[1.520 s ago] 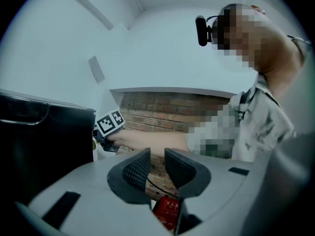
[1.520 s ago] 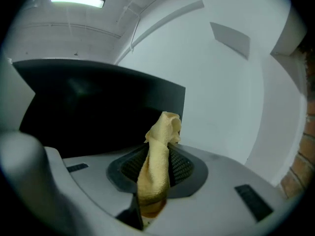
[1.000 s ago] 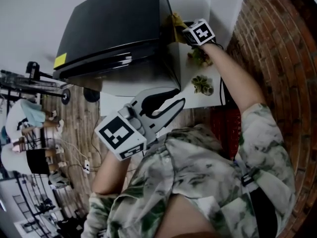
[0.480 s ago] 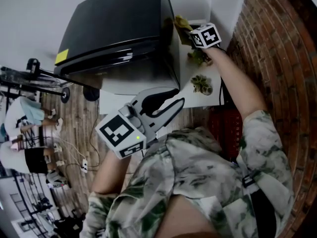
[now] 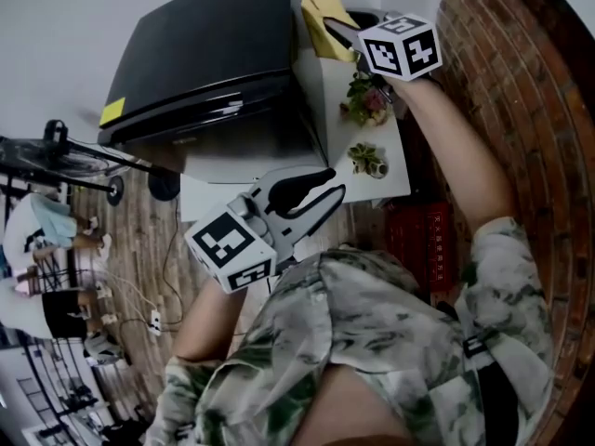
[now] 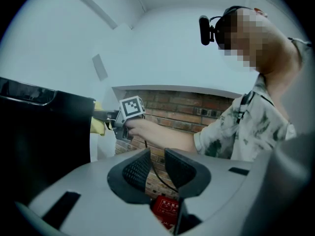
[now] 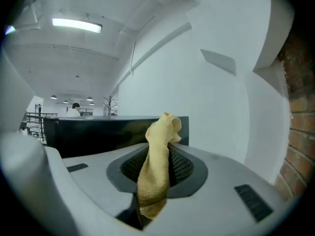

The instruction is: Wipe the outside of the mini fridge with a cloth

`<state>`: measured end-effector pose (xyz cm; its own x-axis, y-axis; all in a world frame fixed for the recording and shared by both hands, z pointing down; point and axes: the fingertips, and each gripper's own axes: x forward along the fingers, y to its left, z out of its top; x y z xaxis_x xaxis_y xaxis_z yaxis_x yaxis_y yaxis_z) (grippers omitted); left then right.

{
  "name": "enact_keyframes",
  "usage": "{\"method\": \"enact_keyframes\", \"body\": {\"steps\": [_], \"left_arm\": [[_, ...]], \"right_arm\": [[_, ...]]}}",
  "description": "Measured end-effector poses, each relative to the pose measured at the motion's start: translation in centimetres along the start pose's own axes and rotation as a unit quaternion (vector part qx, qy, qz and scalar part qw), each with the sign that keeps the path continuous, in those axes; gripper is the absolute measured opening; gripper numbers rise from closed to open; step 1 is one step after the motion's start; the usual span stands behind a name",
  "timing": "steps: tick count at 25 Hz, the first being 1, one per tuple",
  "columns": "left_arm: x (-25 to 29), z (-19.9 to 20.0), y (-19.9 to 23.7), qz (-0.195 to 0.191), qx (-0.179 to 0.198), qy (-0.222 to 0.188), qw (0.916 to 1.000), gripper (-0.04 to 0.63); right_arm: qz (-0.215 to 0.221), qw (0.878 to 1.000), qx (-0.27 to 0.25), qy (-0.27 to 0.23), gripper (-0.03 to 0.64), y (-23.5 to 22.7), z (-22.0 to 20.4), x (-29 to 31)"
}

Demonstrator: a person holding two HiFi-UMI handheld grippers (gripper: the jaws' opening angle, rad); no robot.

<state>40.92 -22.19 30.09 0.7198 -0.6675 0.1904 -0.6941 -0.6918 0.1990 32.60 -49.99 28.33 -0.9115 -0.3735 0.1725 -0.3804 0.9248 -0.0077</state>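
A shared studio-style workspace, not a home: a brick wall (image 5: 521, 82) meets white plaster, strip lights (image 7: 76, 24) line a high ceiling, and a person (image 7: 74, 110) is seen far back. A power strip (image 5: 153, 323) and cables trail over plank flooring (image 5: 153, 240) beside an equipment stand (image 5: 65, 151) and a mini fridge (image 5: 204, 54).

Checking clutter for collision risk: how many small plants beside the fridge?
2. Both on the white table right of the fridge: a flowering plant farther off, a smaller plant nearer the person. The arm could hide more.
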Motion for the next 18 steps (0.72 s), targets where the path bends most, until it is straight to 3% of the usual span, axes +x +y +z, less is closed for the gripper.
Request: {"method": "enact_keyframes", "body": {"steps": [5, 18], "left_arm": [[0.1, -0.1, -0.2, 0.000, 0.000, -0.001, 1.0000, 0.095], [-1.1, -1.4, 0.1, 0.025, -0.024, 0.002, 0.9994, 0.095]], "right_arm": [[0.014, 1.000, -0.002, -0.003, 0.100, 2.4, 0.5, 0.6], [0.015, 0.997, 0.027, 0.068, 0.100, 2.8, -10.5, 4.0]]}}
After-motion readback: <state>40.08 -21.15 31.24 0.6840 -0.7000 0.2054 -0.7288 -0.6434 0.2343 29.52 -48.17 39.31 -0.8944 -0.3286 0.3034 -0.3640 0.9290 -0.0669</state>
